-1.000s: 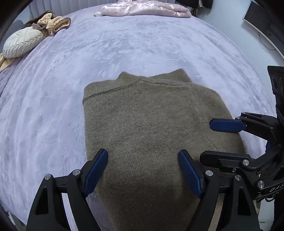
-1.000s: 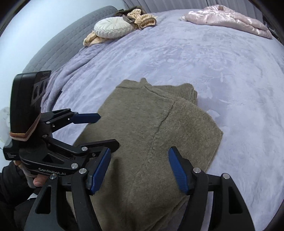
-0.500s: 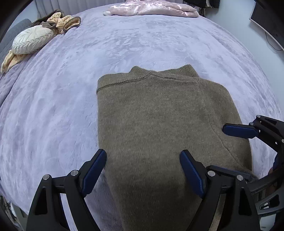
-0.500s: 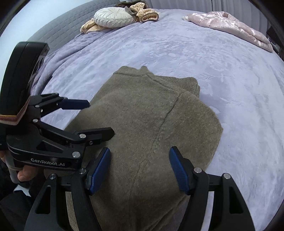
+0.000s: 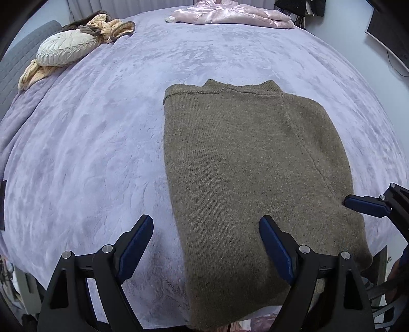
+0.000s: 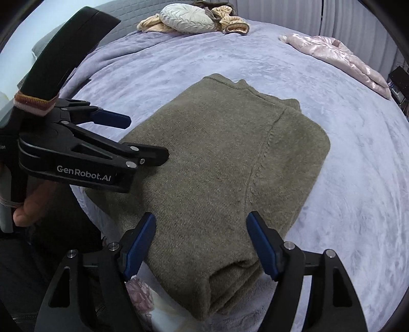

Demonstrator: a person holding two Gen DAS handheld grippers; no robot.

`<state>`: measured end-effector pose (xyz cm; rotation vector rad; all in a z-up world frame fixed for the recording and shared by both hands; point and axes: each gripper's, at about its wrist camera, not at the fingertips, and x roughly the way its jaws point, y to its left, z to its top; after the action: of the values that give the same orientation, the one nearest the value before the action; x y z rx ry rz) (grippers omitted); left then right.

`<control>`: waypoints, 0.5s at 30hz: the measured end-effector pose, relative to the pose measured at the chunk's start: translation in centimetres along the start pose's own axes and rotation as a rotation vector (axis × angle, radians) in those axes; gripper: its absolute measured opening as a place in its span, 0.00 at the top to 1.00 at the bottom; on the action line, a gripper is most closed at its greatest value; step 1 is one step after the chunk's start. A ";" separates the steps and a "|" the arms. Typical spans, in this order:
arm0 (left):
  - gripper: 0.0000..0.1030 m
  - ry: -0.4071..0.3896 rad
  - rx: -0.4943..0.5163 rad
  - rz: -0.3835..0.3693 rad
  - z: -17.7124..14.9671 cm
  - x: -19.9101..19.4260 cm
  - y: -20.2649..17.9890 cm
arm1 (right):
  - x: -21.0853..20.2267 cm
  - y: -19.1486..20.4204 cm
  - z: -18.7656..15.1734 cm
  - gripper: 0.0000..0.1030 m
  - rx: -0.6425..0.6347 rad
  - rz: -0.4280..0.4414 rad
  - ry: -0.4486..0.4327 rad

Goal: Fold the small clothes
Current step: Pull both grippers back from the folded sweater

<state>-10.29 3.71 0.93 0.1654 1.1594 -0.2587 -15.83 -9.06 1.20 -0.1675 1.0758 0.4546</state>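
An olive-green knit sweater (image 5: pixel 250 173) lies folded into a rectangle on the lilac bed cover (image 5: pixel 97 143), its collar at the far end and its near end at the bed's edge. It also shows in the right wrist view (image 6: pixel 219 163). My left gripper (image 5: pixel 205 241) is open and empty, above the sweater's near left edge. My right gripper (image 6: pixel 200 241) is open and empty, above the sweater's near end. The left gripper shows in the right wrist view (image 6: pixel 143 136) at the left, held by a hand; one right finger (image 5: pixel 365 204) shows at the right of the left wrist view.
A cream round pillow (image 5: pixel 66 47) and tan clothes (image 5: pixel 110 28) lie at the far left of the bed. A pink shiny garment (image 5: pixel 230 15) lies at the far edge. A grey headboard (image 6: pixel 76 28) stands behind. A dark screen (image 5: pixel 388 33) hangs at the right.
Both grippers have pulled back toward the near edge of the bed and drifted apart, staying open. The sweater has not moved.
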 end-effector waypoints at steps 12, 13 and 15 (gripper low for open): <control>0.17 -0.095 -0.038 0.057 -1.4 -2.7 -0.4 | -2.4 1.1 0.5 0.24 0.019 -0.176 0.016; 0.17 -0.099 -0.042 0.065 -1.5 -2.8 -0.4 | -2.4 1.3 0.4 0.24 0.010 -0.186 0.018; 0.17 -0.102 -0.053 0.072 -1.7 -3.0 -0.3 | -2.3 1.7 0.4 0.24 0.002 -0.194 0.024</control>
<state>-13.02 4.24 2.98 0.1453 1.0563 -0.1704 -17.11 -8.04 3.57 -0.2732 1.0721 0.2774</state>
